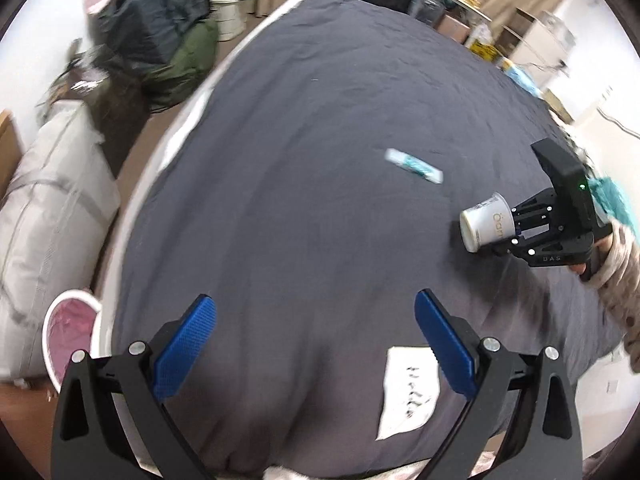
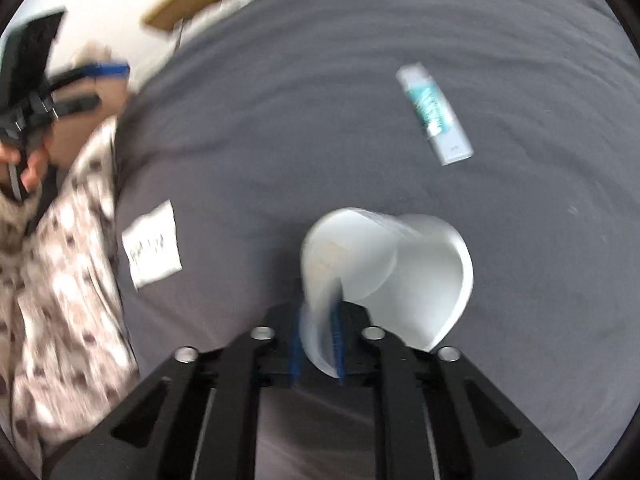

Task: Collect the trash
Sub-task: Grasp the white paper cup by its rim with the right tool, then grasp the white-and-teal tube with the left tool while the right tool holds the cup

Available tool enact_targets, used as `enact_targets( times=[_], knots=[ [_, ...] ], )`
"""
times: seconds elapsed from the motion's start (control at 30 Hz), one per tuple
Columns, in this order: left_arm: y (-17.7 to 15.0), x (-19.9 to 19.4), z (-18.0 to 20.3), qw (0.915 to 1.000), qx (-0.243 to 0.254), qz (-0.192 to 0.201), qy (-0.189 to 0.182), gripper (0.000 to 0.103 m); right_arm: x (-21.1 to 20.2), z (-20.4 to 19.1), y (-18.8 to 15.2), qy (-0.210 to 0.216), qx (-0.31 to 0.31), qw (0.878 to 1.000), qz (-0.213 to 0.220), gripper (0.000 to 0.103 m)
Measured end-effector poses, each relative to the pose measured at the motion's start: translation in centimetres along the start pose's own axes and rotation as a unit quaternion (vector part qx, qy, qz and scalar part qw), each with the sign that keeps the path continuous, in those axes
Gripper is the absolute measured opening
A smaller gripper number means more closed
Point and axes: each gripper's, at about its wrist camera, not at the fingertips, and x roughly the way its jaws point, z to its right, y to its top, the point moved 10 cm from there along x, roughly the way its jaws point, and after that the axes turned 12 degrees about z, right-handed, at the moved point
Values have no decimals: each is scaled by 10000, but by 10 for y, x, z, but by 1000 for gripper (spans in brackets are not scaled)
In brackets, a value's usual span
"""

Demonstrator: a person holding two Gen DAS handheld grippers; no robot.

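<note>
1. White paper cup [image 2: 384,264], pinched at its rim by the right gripper [image 2: 318,344]. The blue pads are closed on the cup wall, which is squashed flat between them, so the mouth bends into a heart shape. The inside of the cup looks bare apart from a faint brownish stain on one wall.
2. From the left wrist view, the same cup [image 1: 486,222] lies on its side, base pointing away from the right gripper [image 1: 516,226], just over the dark grey bedsheet [image 1: 300,120]. Whether it touches the sheet I cannot tell.
3. A round bin [image 1: 70,336] with a white rim and a pink liner stands on the floor beside the bed, at the lower left of the left wrist view. Its contents are too blurred to tell.
4. A white and teal tube [image 2: 434,114] lies flat on the sheet, well apart from the cup. A white slip of paper [image 2: 154,244] with handwriting lies near the bed's edge.
5. The left gripper [image 1: 316,344] hangs over the near part of the sheet with its blue pads [image 1: 184,346] spread wide and nothing between them; the paper slip [image 1: 408,392] sits just inside its right pad.
6. The right gripper tilts steeply down toward the bed. A hand in a spotted sleeve [image 1: 620,276] holds its handle.
7. In the right wrist view, the left gripper [image 2: 92,84] shows at the far left edge, held by a hand [image 2: 24,164] above the bedside.
</note>
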Motion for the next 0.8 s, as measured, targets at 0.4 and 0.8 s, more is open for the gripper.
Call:
enact_targets(
  times=[0.4,0.8],
  knots=[
    [56,74,113,9298,3367,-414,-1426,98,-79,4,-53,-203,2287,9582,1708,4],
    [76,165,134,8714,4437,-1302,-1639,86,-86,11,-69,-65,2785,9402,1960,4]
  ],
)
